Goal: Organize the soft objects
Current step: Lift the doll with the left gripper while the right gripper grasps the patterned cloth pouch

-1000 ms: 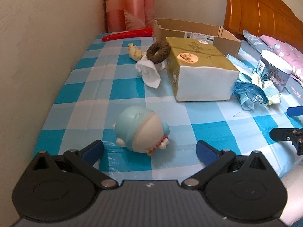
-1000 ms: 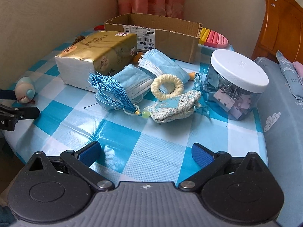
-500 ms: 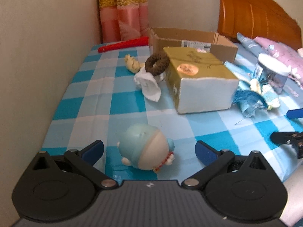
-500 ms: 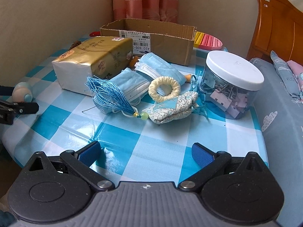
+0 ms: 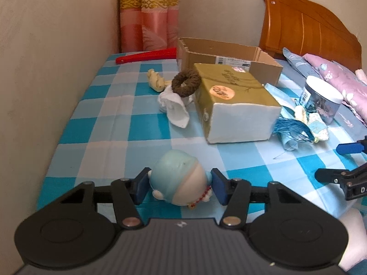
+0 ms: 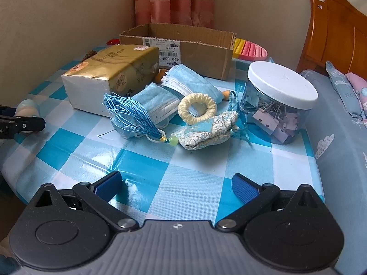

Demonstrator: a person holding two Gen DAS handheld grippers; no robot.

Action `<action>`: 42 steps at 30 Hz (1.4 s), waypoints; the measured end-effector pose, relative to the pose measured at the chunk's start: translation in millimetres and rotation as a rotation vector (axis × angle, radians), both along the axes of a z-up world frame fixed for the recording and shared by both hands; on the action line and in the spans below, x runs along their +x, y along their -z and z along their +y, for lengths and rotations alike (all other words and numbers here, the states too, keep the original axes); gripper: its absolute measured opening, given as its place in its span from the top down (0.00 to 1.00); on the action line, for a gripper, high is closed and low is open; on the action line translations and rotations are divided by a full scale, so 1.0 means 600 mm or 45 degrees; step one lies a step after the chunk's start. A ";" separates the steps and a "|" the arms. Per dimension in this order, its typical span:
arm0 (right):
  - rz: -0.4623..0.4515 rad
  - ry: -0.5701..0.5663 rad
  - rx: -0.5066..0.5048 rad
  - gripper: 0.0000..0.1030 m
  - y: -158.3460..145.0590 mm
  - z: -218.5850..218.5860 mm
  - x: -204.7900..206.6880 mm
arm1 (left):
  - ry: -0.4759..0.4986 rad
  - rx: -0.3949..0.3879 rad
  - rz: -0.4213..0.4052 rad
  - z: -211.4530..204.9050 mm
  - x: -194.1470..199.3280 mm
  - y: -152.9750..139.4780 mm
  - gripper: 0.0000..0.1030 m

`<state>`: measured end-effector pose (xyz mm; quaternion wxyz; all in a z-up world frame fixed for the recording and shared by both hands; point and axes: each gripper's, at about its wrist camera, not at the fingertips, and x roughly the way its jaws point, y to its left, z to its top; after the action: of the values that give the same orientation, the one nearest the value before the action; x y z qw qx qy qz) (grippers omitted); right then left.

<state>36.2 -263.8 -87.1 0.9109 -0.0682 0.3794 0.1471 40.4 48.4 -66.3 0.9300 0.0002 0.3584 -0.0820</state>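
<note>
My left gripper (image 5: 179, 186) is shut on a soft doll head (image 5: 177, 178) with a pale blue cap and a red bead necklace, at the table's near edge; it also shows in the right wrist view (image 6: 26, 108). My right gripper (image 6: 176, 183) is open and empty above the checked cloth, short of a pile of soft things: blue face masks (image 6: 160, 100), a blue tassel (image 6: 133, 114), a cream ring (image 6: 197, 110), a patterned pouch (image 6: 206, 130). A brown scrunchie (image 5: 185, 83), a white cloth (image 5: 174, 105) and a cream knot (image 5: 156, 80) lie left of the gold tissue pack (image 5: 234, 100).
An open cardboard box (image 6: 183, 45) stands at the back. A clear jar of clips with a white lid (image 6: 279, 98) stands right. A red strip (image 5: 146, 56) and a pink bubble mat (image 6: 250, 49) lie at the back. A wall runs along the left, a bed on the right.
My left gripper moved forward around the doll head and closed on it. My right gripper stayed open and shifted only slightly.
</note>
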 end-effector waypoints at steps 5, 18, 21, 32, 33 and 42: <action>-0.022 0.007 -0.094 0.00 -0.009 -0.001 0.016 | 0.014 -0.007 0.002 -0.006 0.002 0.001 0.46; -0.068 0.142 -0.024 0.00 -0.052 -0.021 0.079 | 0.019 -0.051 0.023 -0.008 0.010 0.002 0.46; -0.066 0.179 -0.076 0.00 -0.041 -0.012 0.089 | 0.021 -0.051 0.026 -0.009 0.012 0.003 0.46; 0.004 0.285 -0.154 0.00 -0.021 -0.056 0.065 | 0.043 -0.056 0.039 -0.012 0.020 0.002 0.46; 0.006 0.292 -0.142 0.00 -0.022 -0.059 0.063 | 0.043 -0.056 0.039 -0.012 0.021 0.002 0.46; -0.028 0.265 -0.082 0.00 -0.027 -0.013 0.083 | 0.046 -0.050 0.041 -0.014 0.023 0.001 0.46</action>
<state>85.8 -271.6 -71.1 0.9228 -0.0592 0.3789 0.0386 54.3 39.8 -67.0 0.9223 -0.0129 0.3714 -0.1059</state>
